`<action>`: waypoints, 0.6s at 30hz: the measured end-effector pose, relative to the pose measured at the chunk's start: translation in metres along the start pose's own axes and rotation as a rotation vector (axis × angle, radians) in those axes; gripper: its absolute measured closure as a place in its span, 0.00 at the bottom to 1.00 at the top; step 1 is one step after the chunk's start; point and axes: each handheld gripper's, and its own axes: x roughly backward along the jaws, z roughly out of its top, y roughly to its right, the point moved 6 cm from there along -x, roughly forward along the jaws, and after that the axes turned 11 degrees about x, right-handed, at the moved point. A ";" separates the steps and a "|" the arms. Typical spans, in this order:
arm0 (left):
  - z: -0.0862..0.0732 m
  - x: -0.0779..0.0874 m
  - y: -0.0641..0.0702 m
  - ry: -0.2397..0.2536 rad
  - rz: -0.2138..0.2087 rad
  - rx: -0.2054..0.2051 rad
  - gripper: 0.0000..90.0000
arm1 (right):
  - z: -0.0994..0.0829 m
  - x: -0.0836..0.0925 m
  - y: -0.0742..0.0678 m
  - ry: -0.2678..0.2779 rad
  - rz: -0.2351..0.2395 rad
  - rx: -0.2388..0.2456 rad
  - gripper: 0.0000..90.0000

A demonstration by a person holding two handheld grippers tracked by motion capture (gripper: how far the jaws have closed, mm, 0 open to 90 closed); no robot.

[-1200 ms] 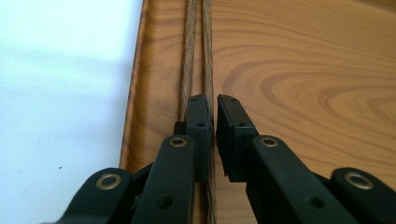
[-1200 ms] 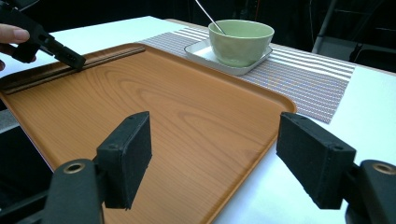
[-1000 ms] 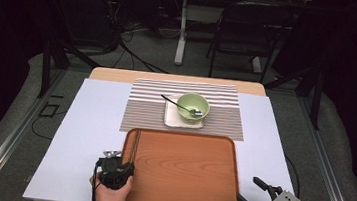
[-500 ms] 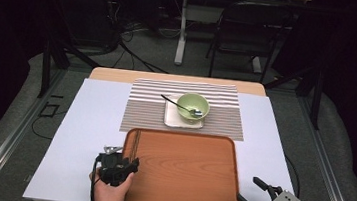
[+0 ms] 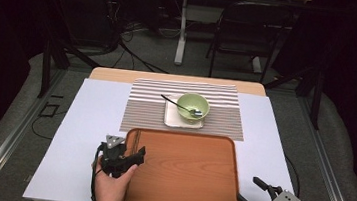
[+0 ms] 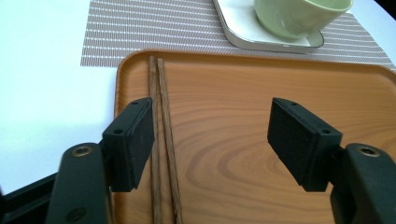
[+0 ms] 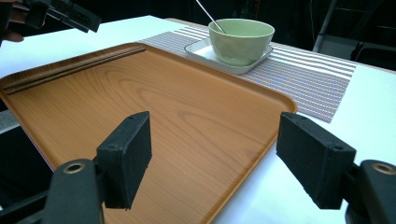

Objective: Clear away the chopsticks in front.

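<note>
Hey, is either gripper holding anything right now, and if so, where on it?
Nothing is held. The left gripper has just been opening; its jaws stand wide above the chopsticks lying on the tray. The right gripper is open too.

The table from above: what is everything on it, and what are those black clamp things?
tray: one, orange-brown wood, near middle of table
chopsticks: two, dark brown, lying side by side along the tray's left edge
placemat: one, striped brown and white, beyond the tray
plate: one, white, square, on the placemat
bowl: one, pale green, on the plate
spoon: one, metal, resting in the bowl
left gripper: black, jaws just opened, above the chopsticks
right gripper: black, open, near the tray's right corner
</note>
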 end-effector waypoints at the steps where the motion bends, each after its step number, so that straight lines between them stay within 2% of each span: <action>1: 0.001 0.000 0.000 0.001 -0.002 -0.002 0.35 | 0.000 0.000 0.000 0.001 -0.001 0.002 0.29; 8: 0.016 -0.004 0.006 0.009 -0.007 -0.023 0.34 | 0.000 0.000 0.000 0.001 -0.001 0.003 0.29; 18: 0.033 -0.012 0.011 0.000 -0.036 -0.017 0.34 | 0.000 0.001 0.000 0.002 -0.002 0.004 0.29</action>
